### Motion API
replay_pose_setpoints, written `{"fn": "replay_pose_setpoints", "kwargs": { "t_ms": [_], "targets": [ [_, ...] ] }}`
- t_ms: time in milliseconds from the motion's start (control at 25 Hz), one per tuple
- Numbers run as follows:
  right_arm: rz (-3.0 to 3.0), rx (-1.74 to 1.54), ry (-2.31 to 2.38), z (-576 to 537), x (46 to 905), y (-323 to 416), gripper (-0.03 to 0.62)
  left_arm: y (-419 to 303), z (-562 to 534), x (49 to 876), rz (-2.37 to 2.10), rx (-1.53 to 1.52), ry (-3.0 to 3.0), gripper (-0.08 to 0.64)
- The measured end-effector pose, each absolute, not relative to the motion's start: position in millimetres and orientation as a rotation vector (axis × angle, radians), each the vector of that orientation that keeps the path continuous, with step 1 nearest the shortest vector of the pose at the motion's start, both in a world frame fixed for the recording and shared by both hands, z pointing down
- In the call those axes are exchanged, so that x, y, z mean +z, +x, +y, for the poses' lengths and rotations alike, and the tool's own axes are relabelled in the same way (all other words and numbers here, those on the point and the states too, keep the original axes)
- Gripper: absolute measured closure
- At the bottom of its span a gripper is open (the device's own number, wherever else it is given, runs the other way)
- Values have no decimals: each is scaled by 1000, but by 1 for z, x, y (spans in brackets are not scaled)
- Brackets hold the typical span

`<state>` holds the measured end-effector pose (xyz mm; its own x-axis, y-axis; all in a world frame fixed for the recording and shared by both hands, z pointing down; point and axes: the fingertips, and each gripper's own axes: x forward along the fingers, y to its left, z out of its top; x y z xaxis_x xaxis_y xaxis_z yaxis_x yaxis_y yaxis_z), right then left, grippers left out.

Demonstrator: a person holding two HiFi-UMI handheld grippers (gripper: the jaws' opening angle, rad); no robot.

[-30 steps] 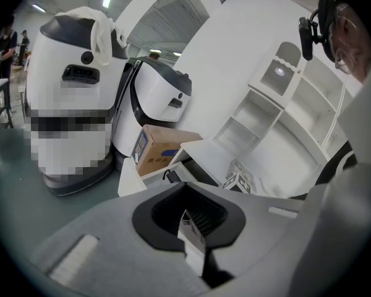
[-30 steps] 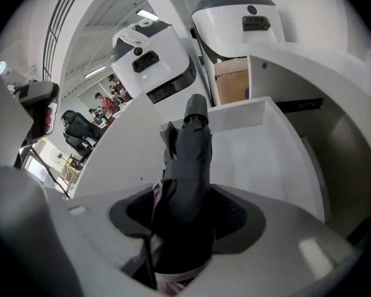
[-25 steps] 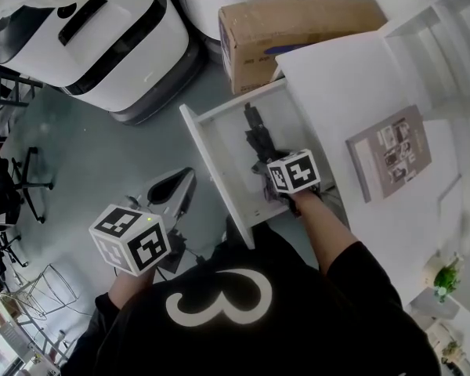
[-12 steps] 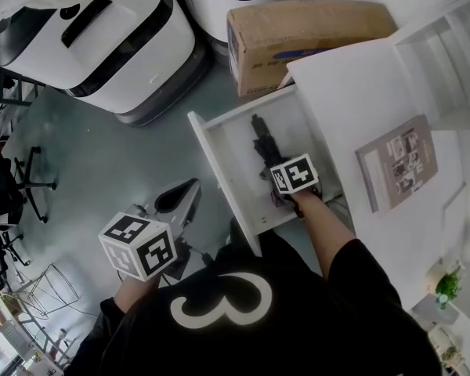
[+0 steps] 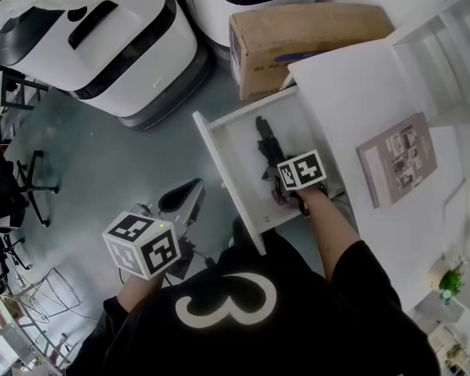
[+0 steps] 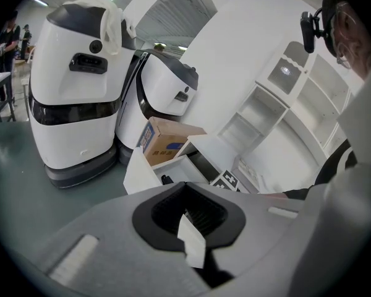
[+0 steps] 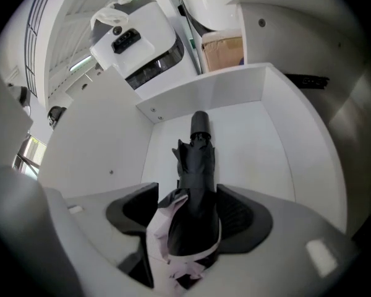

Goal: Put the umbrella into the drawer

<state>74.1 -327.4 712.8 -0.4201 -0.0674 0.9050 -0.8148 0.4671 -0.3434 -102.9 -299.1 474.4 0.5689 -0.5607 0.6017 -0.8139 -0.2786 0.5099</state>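
Observation:
A folded black umbrella (image 5: 266,149) lies lengthwise on the floor of the pulled-out white drawer (image 5: 219,163). In the right gripper view, the umbrella (image 7: 196,178) runs from between the jaws toward the drawer's far wall (image 7: 204,94). My right gripper (image 5: 288,193) reaches down into the drawer's near end. Its jaws (image 7: 195,210) are opening, with the umbrella's near end between them and a gap showing at the left pad. My left gripper (image 5: 182,198) hangs over the floor left of the drawer, jaws shut (image 6: 188,218) and holding nothing.
A cardboard box (image 5: 298,34) stands on the floor beyond the drawer. Two large white machines (image 5: 102,45) are at the back left. A booklet (image 5: 397,159) lies on the white desk top, with white shelves (image 5: 446,45) to the right. An office chair (image 5: 23,186) is at the far left.
The right gripper has stayed over the umbrella's near end in the drawer. The left gripper has barely moved. The head view has shifted slightly.

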Motion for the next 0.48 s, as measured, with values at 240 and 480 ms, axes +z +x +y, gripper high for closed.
{"fn": "replay_pose_setpoints", "kwargs": {
  "t_ms": [240,480],
  "targets": [
    [-2052,1114,794,-323,636,57,307,-90,-284,458,-1059,360,2029,551],
    [-2376,858,817,-302,520,50,382,-74,-271,433,-1025,330,2119,551]
  ]
}}
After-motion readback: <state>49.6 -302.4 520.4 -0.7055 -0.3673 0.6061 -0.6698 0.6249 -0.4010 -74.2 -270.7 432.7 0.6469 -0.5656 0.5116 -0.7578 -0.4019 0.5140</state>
